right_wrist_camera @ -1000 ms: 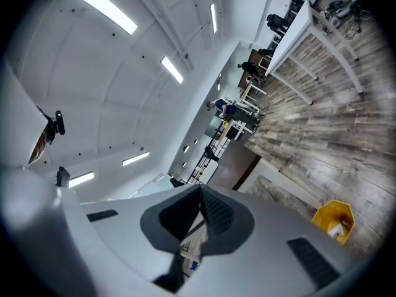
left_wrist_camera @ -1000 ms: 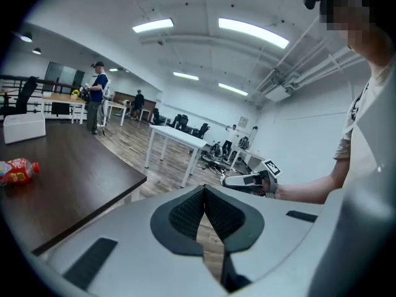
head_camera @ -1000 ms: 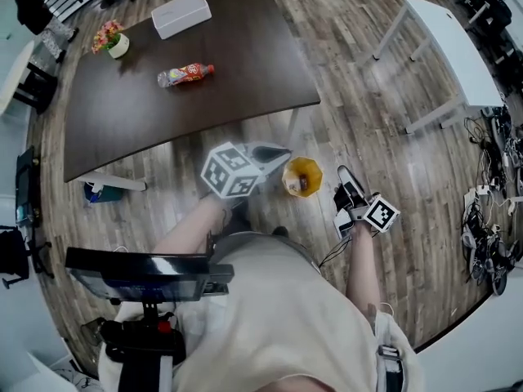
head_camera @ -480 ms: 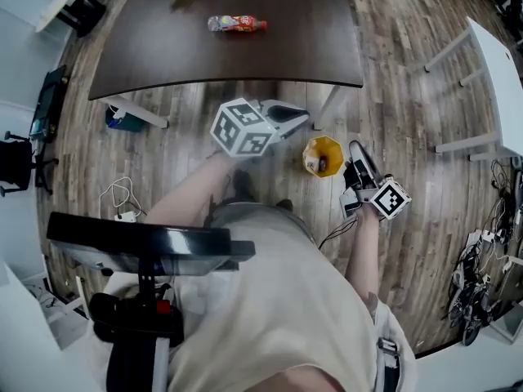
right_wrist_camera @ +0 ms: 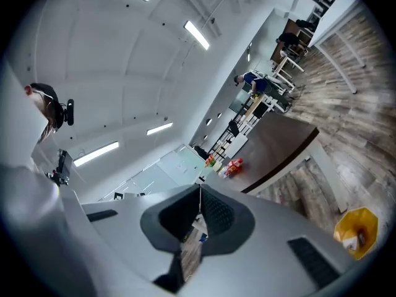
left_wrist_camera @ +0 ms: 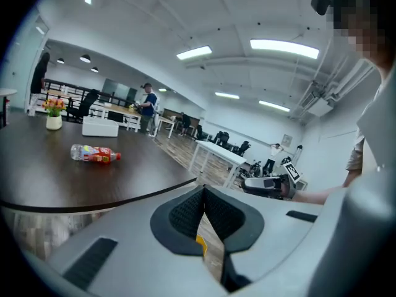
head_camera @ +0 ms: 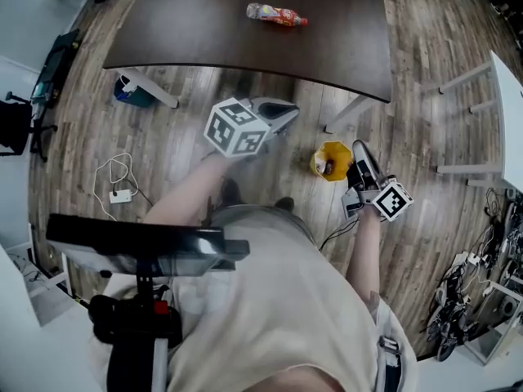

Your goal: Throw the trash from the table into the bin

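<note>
Head view from above: we stand by a dark table (head_camera: 188,31) with a gripper in each hand.
At left, our left gripper (head_camera: 284,114) is closed tight and holds nothing. Beyond it a plastic bottle (head_camera: 278,14) lies on the table. A yellow bin (head_camera: 331,160) stands on the floor just beside our right gripper (head_camera: 359,152), also closed and empty.

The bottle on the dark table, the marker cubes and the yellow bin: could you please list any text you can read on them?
Bottle label: red and yellow print, too blurred to read.
Left gripper cube and right gripper cube: black-and-white square patterns only, no letters or numbers.
Yellow bin: no text visible.
Nothing in these views can be quoted as readable text.
</note>
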A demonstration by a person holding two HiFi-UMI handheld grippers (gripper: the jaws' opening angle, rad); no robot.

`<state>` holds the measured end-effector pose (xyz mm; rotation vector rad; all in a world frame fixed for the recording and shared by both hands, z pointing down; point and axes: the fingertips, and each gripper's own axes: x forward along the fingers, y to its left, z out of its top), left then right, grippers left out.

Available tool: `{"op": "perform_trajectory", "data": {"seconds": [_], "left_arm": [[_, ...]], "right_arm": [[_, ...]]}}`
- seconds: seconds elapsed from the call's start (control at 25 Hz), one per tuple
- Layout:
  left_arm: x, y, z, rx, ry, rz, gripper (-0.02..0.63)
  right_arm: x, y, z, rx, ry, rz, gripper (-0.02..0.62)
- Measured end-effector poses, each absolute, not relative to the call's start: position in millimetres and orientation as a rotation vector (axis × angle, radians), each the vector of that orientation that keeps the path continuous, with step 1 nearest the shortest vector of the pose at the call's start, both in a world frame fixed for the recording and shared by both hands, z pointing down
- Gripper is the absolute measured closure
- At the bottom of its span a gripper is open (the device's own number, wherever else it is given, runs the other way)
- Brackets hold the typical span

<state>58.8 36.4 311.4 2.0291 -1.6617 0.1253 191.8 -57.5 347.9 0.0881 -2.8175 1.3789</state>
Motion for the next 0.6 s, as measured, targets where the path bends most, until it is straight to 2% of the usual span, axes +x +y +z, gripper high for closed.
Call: {"op": "perform_trajectory", "data": {"seconds": [0.4, 0.6], "left_arm": [[-68, 159, 293, 1.946, -1.815, -0.015, 0.594], [-100, 200, 292, 1.946, -1.837, -0.040, 0.594]], "right_arm": [[85, 60, 328, -0.032, -2.762, 1.357, 0.578], [49, 102, 321, -0.038, -2.746, 1.304, 0.578]]}}
